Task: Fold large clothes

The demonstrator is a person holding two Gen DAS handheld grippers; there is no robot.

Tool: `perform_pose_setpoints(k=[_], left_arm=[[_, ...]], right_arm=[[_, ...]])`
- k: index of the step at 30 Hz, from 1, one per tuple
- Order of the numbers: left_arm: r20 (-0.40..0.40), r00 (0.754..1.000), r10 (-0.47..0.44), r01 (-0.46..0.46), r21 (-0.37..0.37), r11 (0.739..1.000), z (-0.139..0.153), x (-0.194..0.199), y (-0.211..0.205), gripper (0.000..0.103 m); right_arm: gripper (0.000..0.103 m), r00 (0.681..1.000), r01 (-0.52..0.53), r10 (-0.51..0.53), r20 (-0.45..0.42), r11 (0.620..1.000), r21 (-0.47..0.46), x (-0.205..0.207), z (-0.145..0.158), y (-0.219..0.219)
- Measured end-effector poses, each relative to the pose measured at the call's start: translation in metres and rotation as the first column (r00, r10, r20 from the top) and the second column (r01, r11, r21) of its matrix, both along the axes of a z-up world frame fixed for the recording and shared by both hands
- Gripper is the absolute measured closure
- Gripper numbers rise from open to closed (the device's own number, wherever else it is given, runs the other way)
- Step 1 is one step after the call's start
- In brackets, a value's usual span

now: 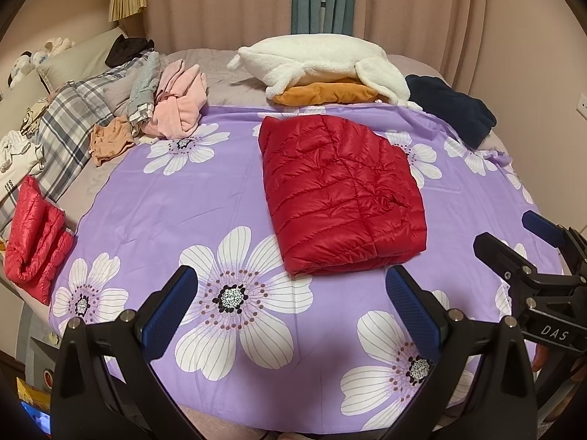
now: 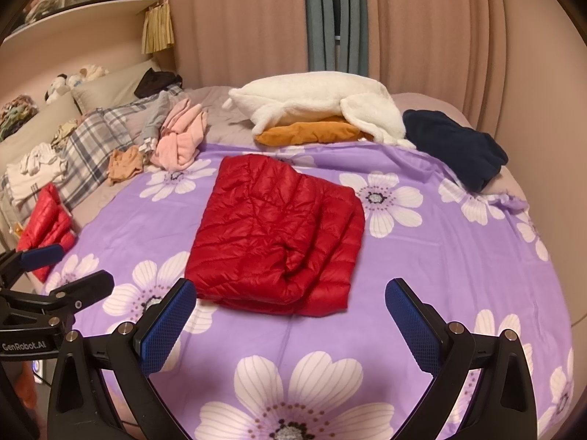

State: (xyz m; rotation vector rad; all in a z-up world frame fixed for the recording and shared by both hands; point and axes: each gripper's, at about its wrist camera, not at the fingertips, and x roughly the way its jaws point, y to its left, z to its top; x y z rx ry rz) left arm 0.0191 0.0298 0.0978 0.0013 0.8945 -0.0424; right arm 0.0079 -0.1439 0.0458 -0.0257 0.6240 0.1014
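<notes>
A red quilted puffer jacket (image 1: 341, 194) (image 2: 275, 238) lies folded into a thick rectangle on the purple flowered sheet (image 1: 165, 201) (image 2: 458, 275). My left gripper (image 1: 291, 293) hovers open over the sheet, just short of the jacket's near edge and slightly left of it, with nothing between its blue pads. My right gripper (image 2: 290, 304) is open too, its gap facing the jacket's near edge, empty. The right gripper (image 1: 513, 242) also shows at the right edge of the left wrist view, and the left gripper (image 2: 66, 264) at the left edge of the right wrist view.
A second red puffer piece (image 1: 35, 245) lies at the bed's left edge. Pink, plaid and tan clothes (image 1: 176, 106) are heaped at the back left. A white fleece (image 1: 315, 62) on an orange garment (image 1: 326, 93) and a navy garment (image 1: 455, 110) sit at the back. Curtains hang behind.
</notes>
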Motion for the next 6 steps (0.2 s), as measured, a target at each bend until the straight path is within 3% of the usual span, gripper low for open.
perform_pose_setpoints(k=[6], left_arm=[[0.007, 1.000, 0.015, -0.015, 0.017, 1.000, 0.0006, -0.0004, 0.0003, 0.000]], right_arm=[[0.001, 1.000, 0.001, -0.001, 0.001, 1.000, -0.001, -0.0004, -0.0004, 0.0011]])
